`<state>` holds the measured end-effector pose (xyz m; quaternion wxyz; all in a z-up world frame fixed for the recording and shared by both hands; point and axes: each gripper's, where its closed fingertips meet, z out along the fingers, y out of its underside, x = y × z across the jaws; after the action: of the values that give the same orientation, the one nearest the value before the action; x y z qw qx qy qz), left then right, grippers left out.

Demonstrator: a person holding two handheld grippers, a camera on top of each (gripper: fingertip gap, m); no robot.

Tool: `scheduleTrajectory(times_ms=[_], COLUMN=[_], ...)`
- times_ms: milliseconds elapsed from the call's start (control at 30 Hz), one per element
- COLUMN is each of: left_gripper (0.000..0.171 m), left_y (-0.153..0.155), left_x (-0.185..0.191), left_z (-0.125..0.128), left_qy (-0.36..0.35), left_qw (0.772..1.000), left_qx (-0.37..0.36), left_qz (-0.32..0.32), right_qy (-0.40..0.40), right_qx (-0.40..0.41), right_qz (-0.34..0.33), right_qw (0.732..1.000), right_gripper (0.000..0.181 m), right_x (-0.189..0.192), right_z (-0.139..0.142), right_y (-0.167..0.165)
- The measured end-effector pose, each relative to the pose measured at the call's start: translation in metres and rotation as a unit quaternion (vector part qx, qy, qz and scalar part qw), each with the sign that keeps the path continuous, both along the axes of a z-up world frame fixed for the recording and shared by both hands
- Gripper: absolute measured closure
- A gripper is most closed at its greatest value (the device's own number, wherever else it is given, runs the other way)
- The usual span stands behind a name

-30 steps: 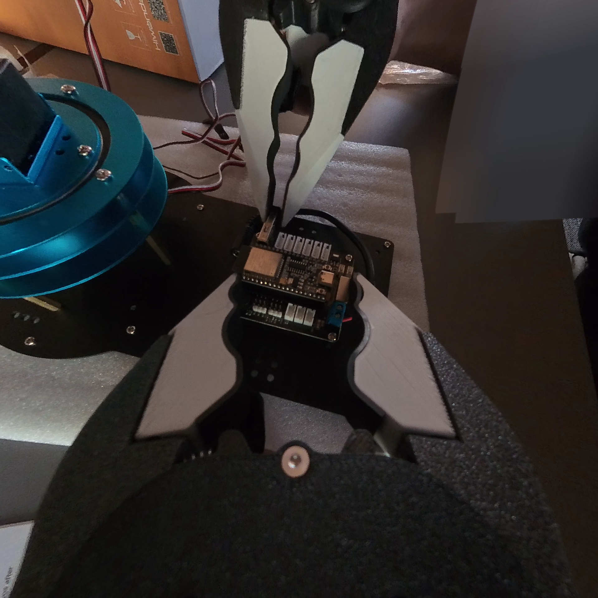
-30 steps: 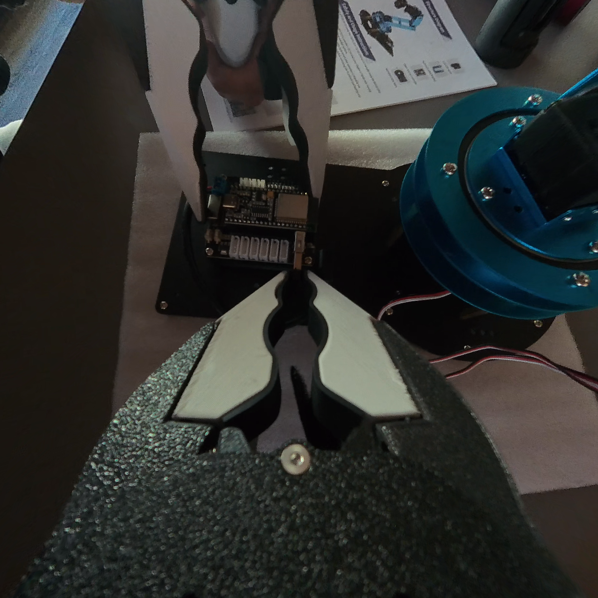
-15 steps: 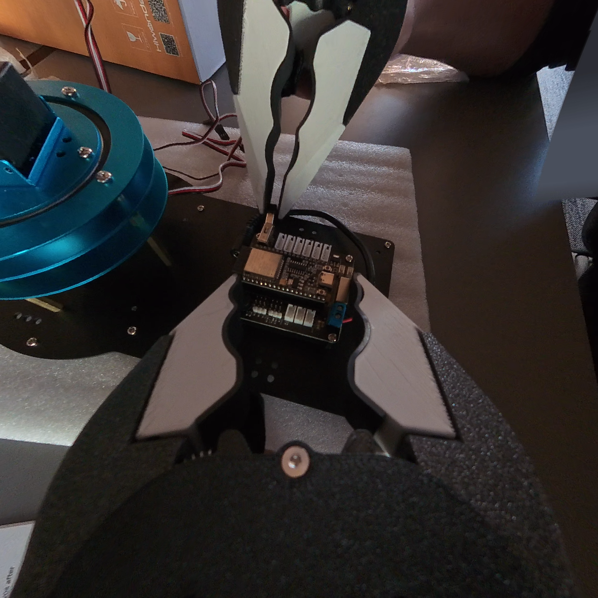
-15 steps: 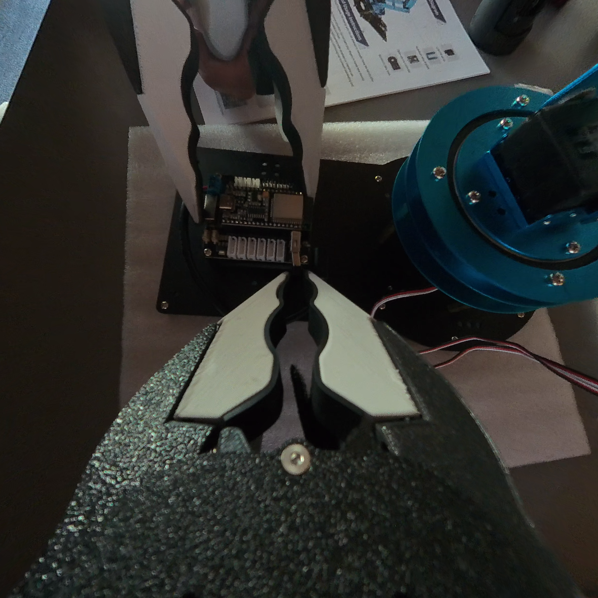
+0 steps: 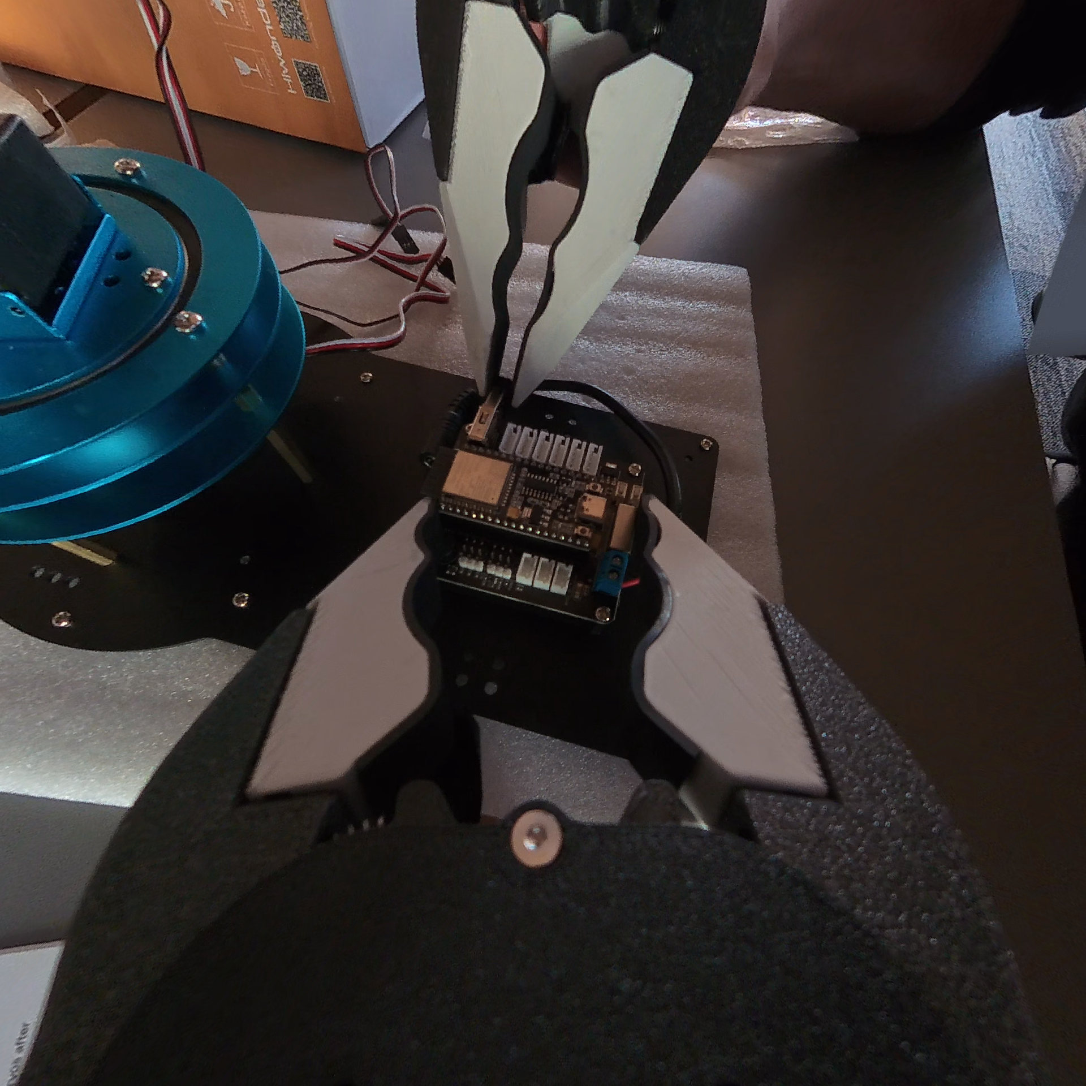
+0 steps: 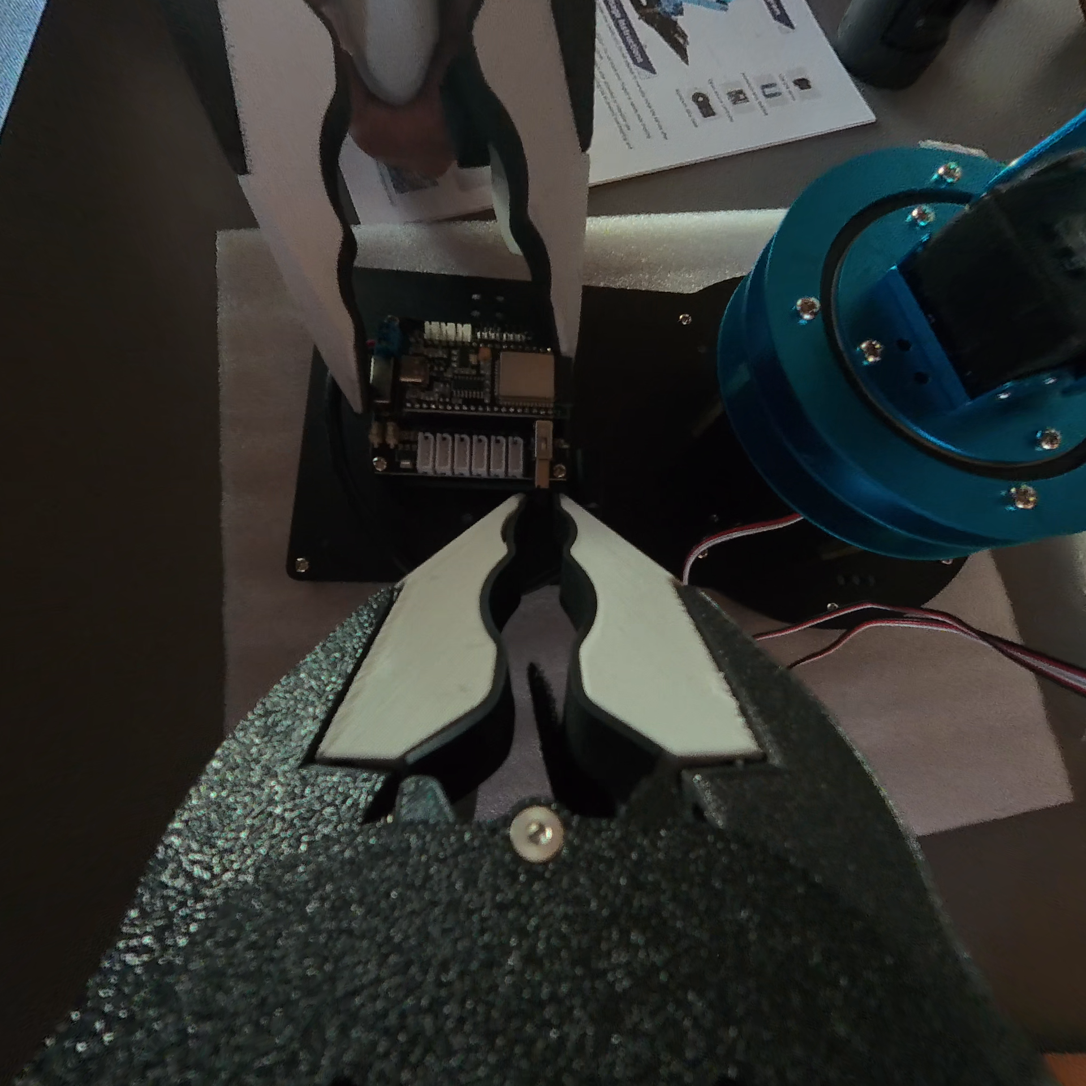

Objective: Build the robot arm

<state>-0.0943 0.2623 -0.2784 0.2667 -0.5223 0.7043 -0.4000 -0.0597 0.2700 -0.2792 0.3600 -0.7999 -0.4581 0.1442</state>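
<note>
Circuit board (image 5: pixel 532 517): mounted on black base plate (image 5: pixel 329 529) atop foam sheet on bench. Left tool (image 5: pixel 538 546) open, straddling board. Right tool (image 6: pixel 540 499) closed on small metal plug (image 6: pixel 543 455) at board's edge socket.

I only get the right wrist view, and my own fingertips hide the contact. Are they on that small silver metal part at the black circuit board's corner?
Observer: In the left wrist view, the right gripper has its tips flanking the outer end of the small silver metal part. I cannot tell whether it is clamped.
Operator: Where do the red, white and black wires end?
Observer: Their black plug lies loose on the white foam sheet, behind your gripper.
Operator: Anything farther back?
Observer: An orange cardboard box stands beyond the foam.
</note>
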Motion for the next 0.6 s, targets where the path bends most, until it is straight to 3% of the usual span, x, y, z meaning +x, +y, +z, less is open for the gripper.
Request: scheduleTrajectory(times_ms=[333,600], left_gripper=[0.106,0.106], left_y=[0.0001,0.0000], left_x=[-0.0001,0.0001], left_z=[-0.0002,-0.0001], left_qy=[0.000,0.001], left_qw=[1.000,1.000], left_qx=[0.001,0.001], left_qz=[0.000,-0.001], right_qy=[0.061,0.031], right_qx=[-0.028,0.045], right_qz=[0.015,0.038], right_qw=[0.998,0.998], right_gripper=[0.178,0.179], right_x=[-0.0019,-0.0037], right_z=[0.0030,0.0028], right_y=[0.0006,0.0017])
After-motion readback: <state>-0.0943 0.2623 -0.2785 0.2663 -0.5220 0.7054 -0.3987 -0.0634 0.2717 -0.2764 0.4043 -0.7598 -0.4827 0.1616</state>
